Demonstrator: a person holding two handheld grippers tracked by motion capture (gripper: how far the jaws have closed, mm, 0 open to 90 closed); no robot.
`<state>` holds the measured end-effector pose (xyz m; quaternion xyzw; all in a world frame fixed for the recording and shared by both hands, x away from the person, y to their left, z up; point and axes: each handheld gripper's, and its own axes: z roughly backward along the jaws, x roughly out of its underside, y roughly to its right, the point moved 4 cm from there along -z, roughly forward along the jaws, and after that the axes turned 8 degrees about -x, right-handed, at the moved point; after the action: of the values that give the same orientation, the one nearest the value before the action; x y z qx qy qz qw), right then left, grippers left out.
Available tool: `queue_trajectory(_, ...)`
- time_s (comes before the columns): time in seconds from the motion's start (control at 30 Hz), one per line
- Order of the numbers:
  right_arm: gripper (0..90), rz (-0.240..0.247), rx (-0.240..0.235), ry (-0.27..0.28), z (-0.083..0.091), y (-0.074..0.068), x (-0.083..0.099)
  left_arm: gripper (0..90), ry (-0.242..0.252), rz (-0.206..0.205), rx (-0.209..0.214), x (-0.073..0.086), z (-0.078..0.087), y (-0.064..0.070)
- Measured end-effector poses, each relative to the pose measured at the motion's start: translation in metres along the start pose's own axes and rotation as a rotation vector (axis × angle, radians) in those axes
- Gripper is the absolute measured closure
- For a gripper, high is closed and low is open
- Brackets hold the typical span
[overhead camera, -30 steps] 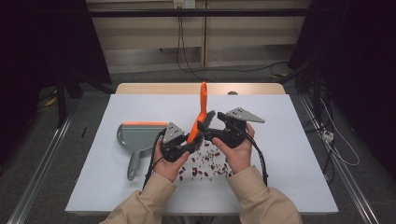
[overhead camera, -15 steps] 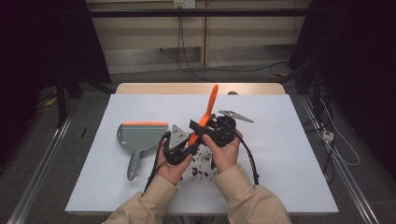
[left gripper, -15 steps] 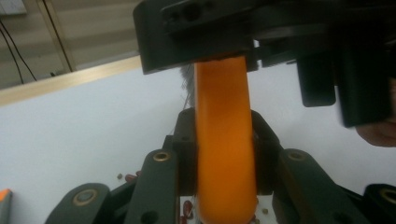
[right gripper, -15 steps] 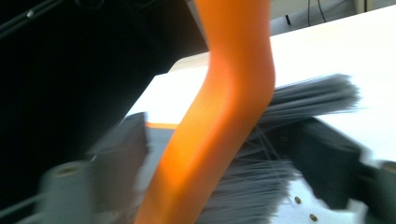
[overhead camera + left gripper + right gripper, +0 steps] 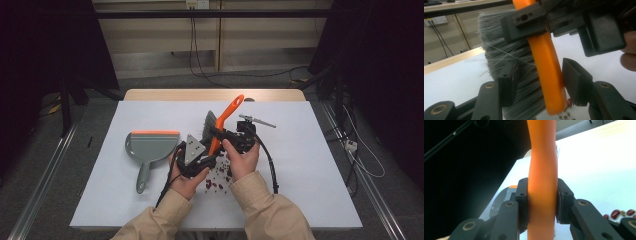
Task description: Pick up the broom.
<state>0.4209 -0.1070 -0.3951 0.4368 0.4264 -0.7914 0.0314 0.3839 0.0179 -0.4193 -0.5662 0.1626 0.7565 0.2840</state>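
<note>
1. A hand brush [image 5: 220, 127] with an orange handle is held tilted above the white worktop [image 5: 310, 165], over scattered red beans [image 5: 217, 180].
2. The right tongs [image 5: 542, 202] are clenched on its handle; the left tongs [image 5: 537, 82] straddle the bristled head, released.
3. It looks light and rigid, with a smooth handle and soft bristles.
4. Hands hide most of the beans; a grey dustpan [image 5: 150, 147] lies apart.

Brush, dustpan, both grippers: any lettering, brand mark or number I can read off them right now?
No readable text in any view.
Brush: plain orange handle, grey bristles, no marking visible.
Dustpan: grey with an orange lip, no label visible.
Right gripper, clamped on the handle: bare black jaws and screw heads.
Left gripper, open around the brush: the same, no print.
</note>
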Motion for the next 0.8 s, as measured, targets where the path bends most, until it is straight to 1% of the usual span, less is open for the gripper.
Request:
queue_trajectory(0.03,69.7,0.016,0.006,0.001,0.001,0.002,-0.001,42.0,-0.002,0.001,0.000,0.000,0.001,-0.001)
queue_trajectory(0.07,69.7,0.039,0.016,0.002,0.003,0.004,-0.003,37.6,-0.005,0.011,0.002,0.000,0.002,-0.003)
queue_trajectory(0.1,69.7,0.048,0.024,0.000,0.006,0.007,-0.005,34.5,-0.009,0.019,0.004,0.000,0.003,-0.005)
queue_trajectory(0.17,69.7,0.044,0.021,0.007,0.011,0.013,-0.010,28.6,-0.011,0.047,0.013,-0.001,0.005,-0.010)
queue_trajectory(0.2,69.7,0.059,0.032,0.006,0.014,0.016,-0.012,26.1,-0.014,0.053,0.012,-0.001,0.006,-0.013)
queue_trajectory(0.23,69.7,0.077,0.026,0.002,0.017,0.018,-0.014,24.3,-0.016,0.058,0.015,-0.002,0.008,-0.015)
queue_trajectory(0.3,69.7,0.117,0.045,-0.012,0.024,0.022,-0.017,20.7,-0.014,0.067,0.025,-0.002,0.011,-0.019)
queue_trajectory(0.37,69.7,0.145,0.045,-0.028,0.030,0.027,-0.020,19.1,-0.015,0.080,0.037,-0.003,0.015,-0.025)
queue_trajectory(0.4,69.7,0.152,0.055,-0.036,0.034,0.029,-0.021,18.8,-0.009,0.090,0.043,-0.004,0.017,-0.027)
queue_trajectory(0.5,69.7,0.193,0.075,-0.048,0.044,0.037,-0.025,17.3,-0.008,0.094,0.039,-0.005,0.023,-0.037)
queue_trajectory(0.6,69.7,0.220,0.091,-0.065,0.054,0.044,-0.029,14.7,-0.013,0.106,0.048,-0.004,0.028,-0.046)
queue_trajectory(0.67,69.6,0.249,0.119,-0.082,0.061,0.048,-0.031,13.1,-0.020,0.116,0.062,-0.003,0.031,-0.050)
queue_trajectory(0.7,69.6,0.261,0.126,-0.093,0.064,0.051,-0.033,12.2,-0.019,0.119,0.066,-0.003,0.033,-0.053)
queue_trajectory(0.8,69.6,0.256,0.138,-0.113,0.073,0.058,-0.035,10.1,-0.018,0.115,0.079,-0.002,0.039,-0.059)
